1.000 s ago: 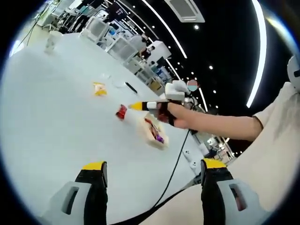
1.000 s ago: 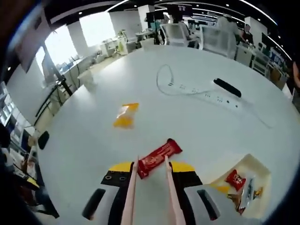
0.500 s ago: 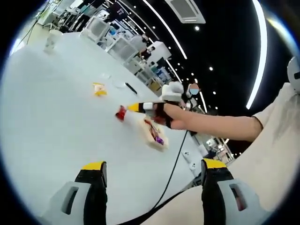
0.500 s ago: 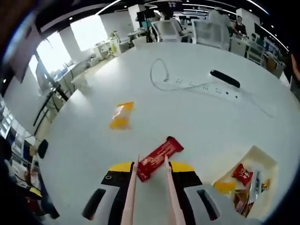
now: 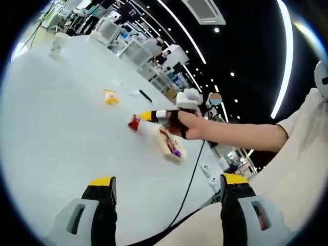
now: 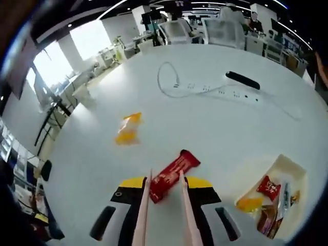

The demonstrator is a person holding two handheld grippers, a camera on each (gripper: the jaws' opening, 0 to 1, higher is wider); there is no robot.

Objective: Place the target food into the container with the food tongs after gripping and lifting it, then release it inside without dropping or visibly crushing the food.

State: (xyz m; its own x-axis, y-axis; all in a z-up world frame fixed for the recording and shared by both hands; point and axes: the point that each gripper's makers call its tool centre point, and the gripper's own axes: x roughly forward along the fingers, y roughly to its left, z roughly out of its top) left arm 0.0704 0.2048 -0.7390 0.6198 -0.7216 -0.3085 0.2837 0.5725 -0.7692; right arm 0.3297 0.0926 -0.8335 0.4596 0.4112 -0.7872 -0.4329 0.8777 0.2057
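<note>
A red snack bar (image 6: 172,173) sits pinched between the tips of the pale food tongs (image 6: 183,205). My right gripper (image 6: 165,183) is shut on the tongs, its yellow-tipped jaws pressing both arms. The cream container (image 6: 292,169) lies to the lower right and holds several wrapped snacks. In the left gripper view a hand holds that right gripper (image 5: 160,116), the red bar (image 5: 134,123) at its tip just left of the container (image 5: 171,147). My left gripper (image 5: 168,180) is open with nothing between its jaws, well back from the bar.
A yellow packet (image 6: 127,129) lies on the white round table (image 6: 215,128). Farther off are a white power strip with a looped cable (image 6: 220,92), a black bar-shaped object (image 6: 247,80) and a paper cup (image 6: 83,95). A black cable (image 5: 190,177) crosses the table edge.
The right gripper view has shifted a little, so the container now shows slightly farther right. The red bar stays between the tong tips. The left gripper has not moved.
</note>
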